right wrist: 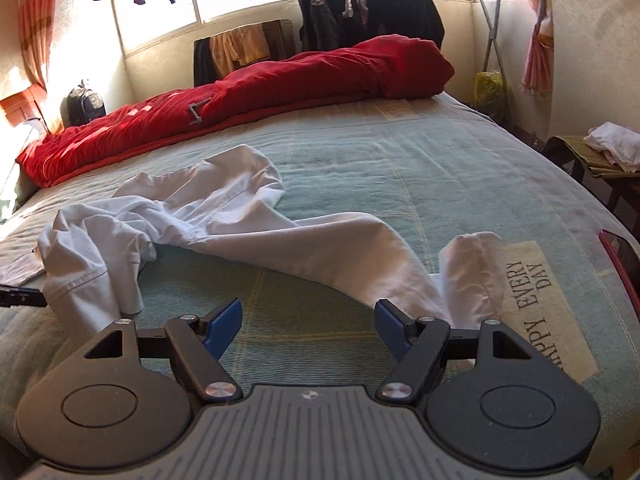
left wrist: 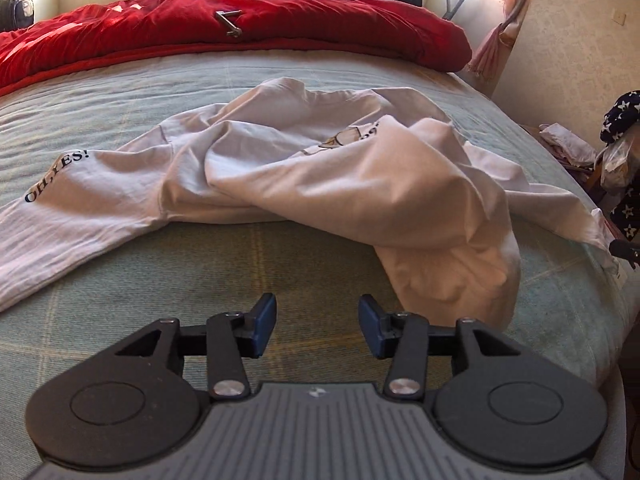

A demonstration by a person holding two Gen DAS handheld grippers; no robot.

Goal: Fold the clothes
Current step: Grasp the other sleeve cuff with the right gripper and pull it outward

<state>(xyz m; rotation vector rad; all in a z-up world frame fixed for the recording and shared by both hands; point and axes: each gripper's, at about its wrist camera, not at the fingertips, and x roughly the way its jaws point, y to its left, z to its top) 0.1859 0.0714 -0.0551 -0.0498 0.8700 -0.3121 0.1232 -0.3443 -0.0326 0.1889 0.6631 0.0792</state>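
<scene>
A crumpled white long-sleeved cotton shirt (left wrist: 320, 168) printed "OH, YES!" on one sleeve lies spread across the middle of the pale green quilted bed (left wrist: 120, 92), its sleeves trailing to either side. The left gripper (left wrist: 318, 326) hovers near its bunched hem, blue-padded fingers (left wrist: 264, 328) partly apart and holding nothing. The right gripper (right wrist: 308, 326) has its fingers spread wide, empty too, with a sleeve end lying just beside the right pad. Behind the shirt a rumpled red duvet (right wrist: 280, 84) fills the bed's far edge, a metal crank handle (left wrist: 229, 22) resting on it. Dark jackets on a metal clothes rack (right wrist: 372, 12) stand by the window.
</scene>
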